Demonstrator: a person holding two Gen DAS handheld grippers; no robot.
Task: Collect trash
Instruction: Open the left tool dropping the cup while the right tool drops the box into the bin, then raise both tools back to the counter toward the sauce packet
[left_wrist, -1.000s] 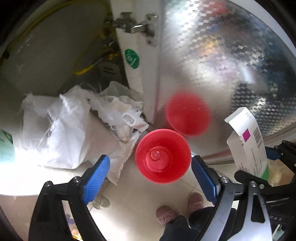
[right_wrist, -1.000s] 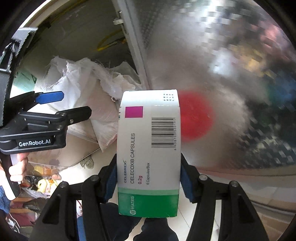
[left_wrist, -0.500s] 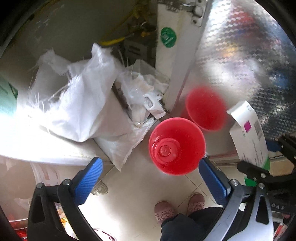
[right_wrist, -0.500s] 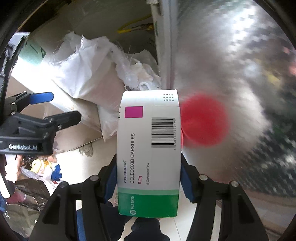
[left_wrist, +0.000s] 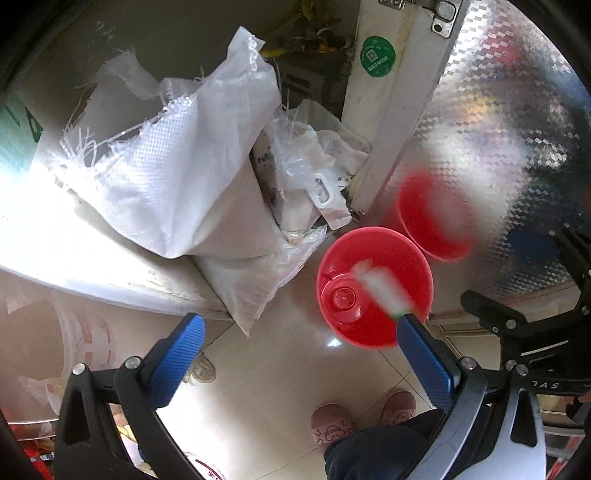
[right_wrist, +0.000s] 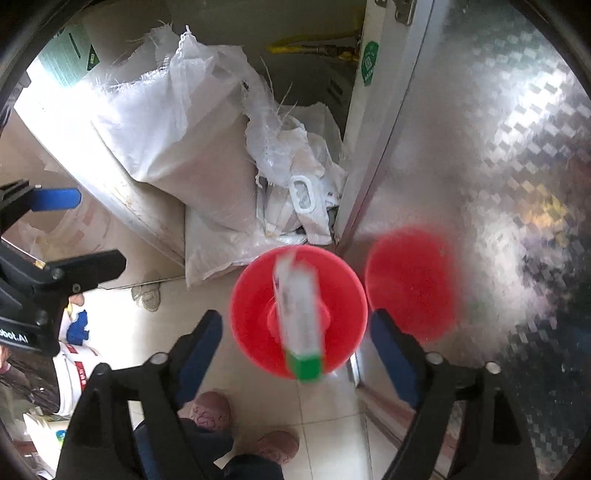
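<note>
Both tongs gape over the floor. The right gripper (right_wrist: 295, 332) has just been spreading its jaws, and the white-and-green medicine box (right_wrist: 300, 314) is loose, a blur between them, dropping toward the red bin (right_wrist: 255, 306). The left gripper (left_wrist: 295, 354) stands wide and holds nothing. Behind the bin slump white woven sacks (left_wrist: 192, 177), beside a shiny patterned door (left_wrist: 498, 122). Pink slippers (right_wrist: 210, 408) stand below.

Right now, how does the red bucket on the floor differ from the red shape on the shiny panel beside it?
The red bucket is sharp-edged, and the blurred medicine box shows over its mouth; the red shape is hazy and featureless. The bucket stands on floor tiles; the shape lies flat in the metal panel, apparently the bucket's reflection. Both are round and red.
</note>
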